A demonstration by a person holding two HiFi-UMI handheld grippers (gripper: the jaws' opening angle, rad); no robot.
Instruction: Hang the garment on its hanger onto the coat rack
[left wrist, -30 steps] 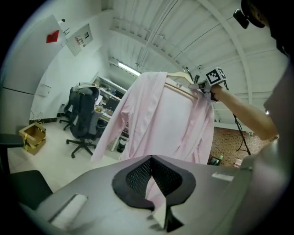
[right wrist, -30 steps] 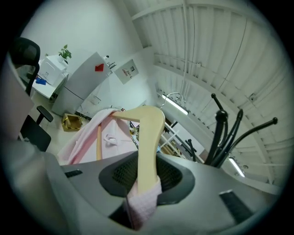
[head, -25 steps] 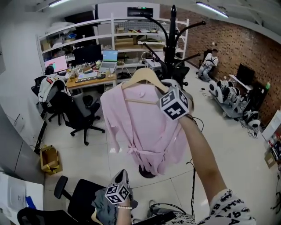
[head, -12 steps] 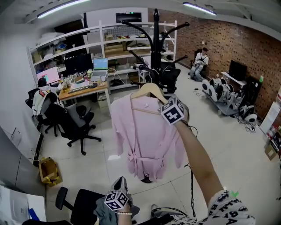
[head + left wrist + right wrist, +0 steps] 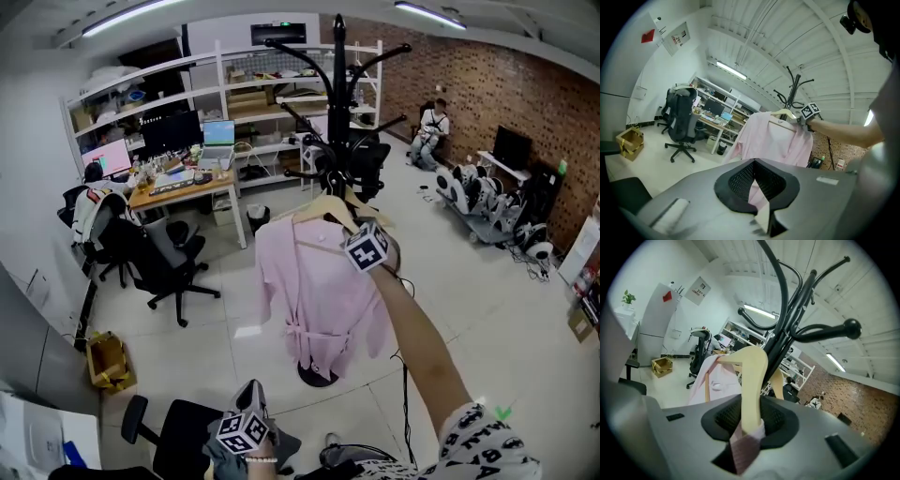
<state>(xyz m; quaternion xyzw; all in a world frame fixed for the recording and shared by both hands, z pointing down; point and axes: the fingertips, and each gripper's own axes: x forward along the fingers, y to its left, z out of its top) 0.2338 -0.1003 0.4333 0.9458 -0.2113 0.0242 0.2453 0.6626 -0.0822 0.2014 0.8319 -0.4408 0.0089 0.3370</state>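
A pink garment (image 5: pixel 323 295) hangs from a wooden hanger (image 5: pixel 322 207). My right gripper (image 5: pixel 360 228) is shut on the hanger's right arm, with a fold of pink cloth caught in the grip too. It holds the hanger high, just in front of the black coat rack (image 5: pixel 337 94). In the right gripper view the hanger (image 5: pixel 752 376) rises from my right gripper (image 5: pixel 749 427), close beside the rack's curved arms (image 5: pixel 787 333). My left gripper (image 5: pixel 251 405) hangs low near my body, its jaws together and holding nothing. Its view shows the garment (image 5: pixel 776 140) from a distance.
Behind the rack stand white shelves (image 5: pixel 234 89) and a desk with monitors (image 5: pixel 183 178). Black office chairs (image 5: pixel 164 258) are at left, another chair (image 5: pixel 169 436) just below me. A cardboard box (image 5: pixel 105 356) lies on the floor. A person (image 5: pixel 431 131) sits by the brick wall, near machines (image 5: pixel 487 211).
My right arm has stretched out, carrying the hanger and garment away from me and up to the coat rack. The left gripper stays low.
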